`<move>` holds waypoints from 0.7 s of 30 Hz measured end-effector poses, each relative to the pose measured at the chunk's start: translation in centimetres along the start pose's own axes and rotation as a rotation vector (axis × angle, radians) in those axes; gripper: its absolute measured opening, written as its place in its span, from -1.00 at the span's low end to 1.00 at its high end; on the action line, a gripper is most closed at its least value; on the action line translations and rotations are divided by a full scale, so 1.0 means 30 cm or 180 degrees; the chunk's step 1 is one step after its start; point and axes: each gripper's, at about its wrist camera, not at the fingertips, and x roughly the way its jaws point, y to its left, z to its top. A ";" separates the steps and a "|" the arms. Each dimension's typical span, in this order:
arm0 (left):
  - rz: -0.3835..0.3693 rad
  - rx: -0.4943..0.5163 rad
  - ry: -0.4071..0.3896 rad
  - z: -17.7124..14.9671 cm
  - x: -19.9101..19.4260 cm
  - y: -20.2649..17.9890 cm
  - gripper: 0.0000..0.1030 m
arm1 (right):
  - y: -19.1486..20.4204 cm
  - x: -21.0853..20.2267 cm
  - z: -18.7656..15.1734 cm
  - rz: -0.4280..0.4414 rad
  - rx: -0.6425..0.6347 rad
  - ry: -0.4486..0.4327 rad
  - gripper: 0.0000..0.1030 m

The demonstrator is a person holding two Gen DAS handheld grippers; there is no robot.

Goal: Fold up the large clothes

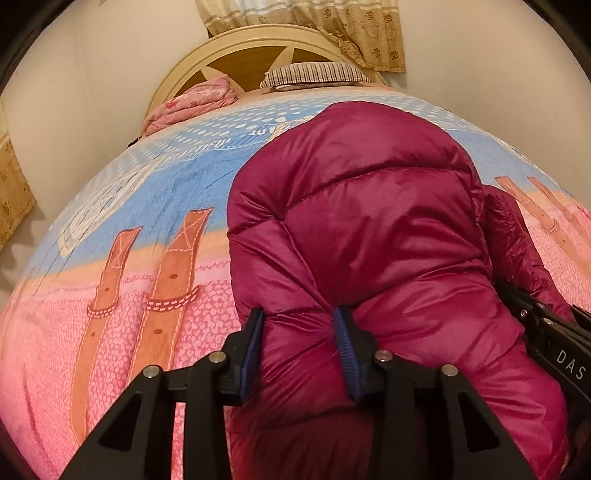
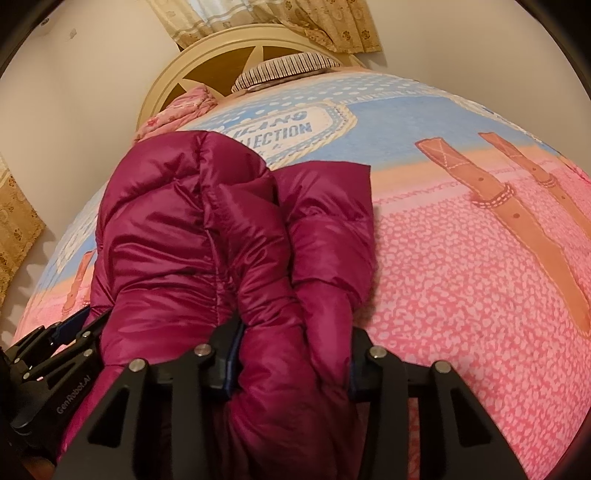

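so there's a magenta puffer jacket lying on the bed, on a pink and blue bedspread with brown belt straps printed on it. the left gripper has its jaws partway closed with a puffy fold of the jacket's near edge bunched between them, and the blue pads dig into the fabric on both sides, so it's got a grip. most of the jacket stretches away ahead of it and off to its right.

the right gripper is the same deal: jaws partly closed, squeezing a thick roll of the jacket's near edge, with the jacket running straight ahead and to its left. a sleeve lies folded along the jacket's right side.

each gripper shows up at the edge of the other's view, so they're near each other along the same edge. far ahead of both: a striped pillow, a pink bundle, the round headboard and curtains.
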 end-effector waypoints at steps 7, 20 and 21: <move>0.0024 0.0037 -0.0109 0.016 -0.045 0.028 -0.81 | -0.008 -0.021 -0.004 0.0196 0.0018 -0.0064 -0.48; 0.0190 0.0031 -0.0309 0.027 -0.185 0.075 -0.93 | 0.044 -0.108 -0.007 0.0229 -0.0128 -0.0240 -0.61; 0.0206 0.0015 -0.0315 0.026 -0.199 0.085 -0.93 | 0.049 -0.114 -0.006 0.0231 -0.0145 -0.0246 -0.61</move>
